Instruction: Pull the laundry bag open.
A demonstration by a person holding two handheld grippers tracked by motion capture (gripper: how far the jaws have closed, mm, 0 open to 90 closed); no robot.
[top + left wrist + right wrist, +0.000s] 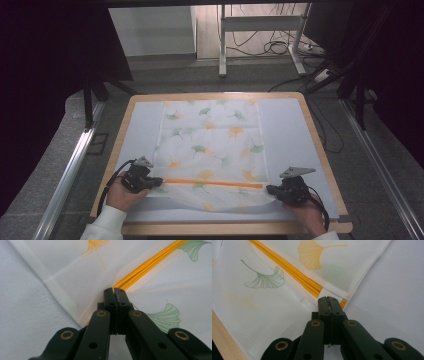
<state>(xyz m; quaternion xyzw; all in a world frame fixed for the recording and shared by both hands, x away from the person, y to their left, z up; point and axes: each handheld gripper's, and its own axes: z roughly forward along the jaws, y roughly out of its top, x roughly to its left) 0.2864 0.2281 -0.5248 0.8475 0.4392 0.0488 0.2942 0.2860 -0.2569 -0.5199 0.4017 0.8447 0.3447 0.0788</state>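
Nearest me, my two hands sit at the near edge of the table [320,150], each driving a gripper. My left gripper [156,182] has its jaws pressed together on the left end of the orange hem band [212,183], and my right gripper [271,189] pinches the right end the same way; in both gripper views the jaws meet with fabric between them. I hold both ends so the band stays taut and straight, which I judge lets me carry the edge evenly for a fold. The ginkgo-print cloth [210,135] lies flat on the table's pale mat, centred. Its long axis runs away from me toward the far edge, while the orange band runs crosswise, left to right, with a loose flap bulging toward me below it.
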